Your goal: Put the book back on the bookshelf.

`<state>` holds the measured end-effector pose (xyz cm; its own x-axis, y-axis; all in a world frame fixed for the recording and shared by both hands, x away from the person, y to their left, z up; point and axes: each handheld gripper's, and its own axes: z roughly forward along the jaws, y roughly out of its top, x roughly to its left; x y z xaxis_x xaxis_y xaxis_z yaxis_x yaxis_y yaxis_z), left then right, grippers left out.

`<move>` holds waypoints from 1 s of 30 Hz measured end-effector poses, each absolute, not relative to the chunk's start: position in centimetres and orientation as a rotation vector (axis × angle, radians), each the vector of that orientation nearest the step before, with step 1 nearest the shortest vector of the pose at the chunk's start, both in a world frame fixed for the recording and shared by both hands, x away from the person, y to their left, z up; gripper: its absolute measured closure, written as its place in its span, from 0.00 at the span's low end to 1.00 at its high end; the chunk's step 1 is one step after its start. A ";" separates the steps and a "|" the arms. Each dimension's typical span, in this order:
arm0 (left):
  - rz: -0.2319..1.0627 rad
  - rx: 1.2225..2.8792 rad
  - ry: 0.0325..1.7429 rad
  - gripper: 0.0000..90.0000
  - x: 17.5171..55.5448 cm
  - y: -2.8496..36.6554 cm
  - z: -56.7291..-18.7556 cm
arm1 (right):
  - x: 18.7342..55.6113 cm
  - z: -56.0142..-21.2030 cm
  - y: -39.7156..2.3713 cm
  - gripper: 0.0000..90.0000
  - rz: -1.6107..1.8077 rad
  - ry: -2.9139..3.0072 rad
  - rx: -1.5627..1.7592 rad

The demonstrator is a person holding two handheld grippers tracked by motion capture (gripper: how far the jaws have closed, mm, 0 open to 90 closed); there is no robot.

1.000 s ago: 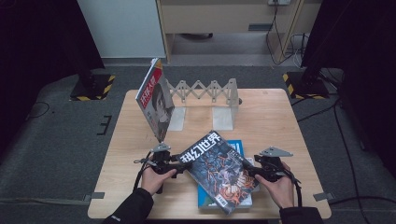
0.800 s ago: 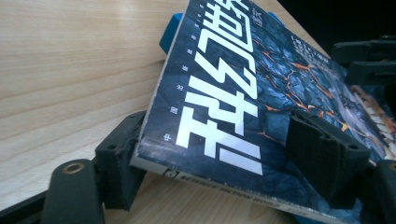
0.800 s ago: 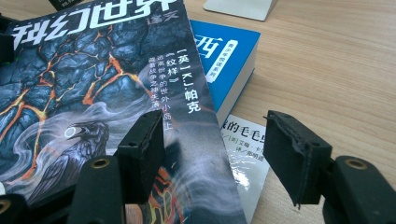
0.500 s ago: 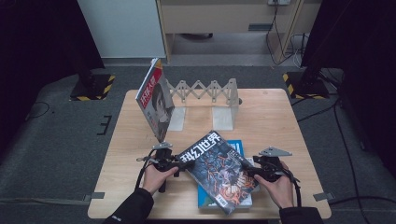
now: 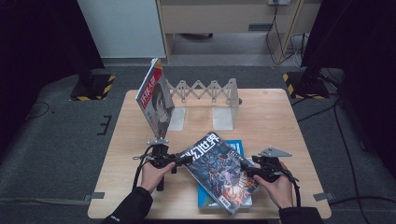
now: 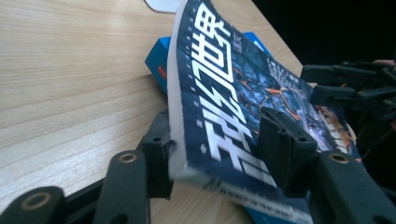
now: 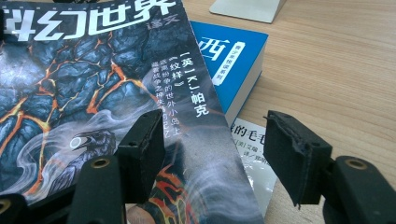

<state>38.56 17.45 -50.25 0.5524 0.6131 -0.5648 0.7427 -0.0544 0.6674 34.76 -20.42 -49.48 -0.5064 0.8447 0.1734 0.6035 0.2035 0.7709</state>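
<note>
A dark magazine with a lava-pattern cover lies askew on a blue book at the table's front. My left gripper is at its left spine corner. In the left gripper view the corner sits between the jaws, which have just been closing. One pad touches the spine and the other stands over the cover, a wide gap left. My right gripper is at the magazine's right edge. There one pad overlaps the cover while the other stands clear of it.
A second magazine stands upright against the left end of a white folding rack at the table's back. A white booklet lies under the dark magazine beside the blue book. The other gripper shows across the cover.
My left gripper has edged a little right onto the magazine's corner and its jaws have narrowed. The magazine, the blue book and the right gripper are where they were.
</note>
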 end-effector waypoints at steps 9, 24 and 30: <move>-0.173 1.752 1.150 0.55 39.1 16.9 -50.5 | 34.8 -49.5 -20.4 0.42 1.196 2.197 1.360; -0.223 1.664 1.155 0.78 38.0 17.1 -47.1 | 34.9 -49.5 -20.7 0.38 1.194 2.198 1.358; -0.201 1.644 1.134 0.84 37.5 17.0 -45.1 | 34.8 -49.1 -21.3 0.39 1.189 2.144 1.369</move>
<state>37.48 16.97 -45.12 0.5314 0.5679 -0.6286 0.7492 0.0314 0.6616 34.83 -21.28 -49.14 -0.4826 0.8626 0.1519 0.5856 0.1888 0.7883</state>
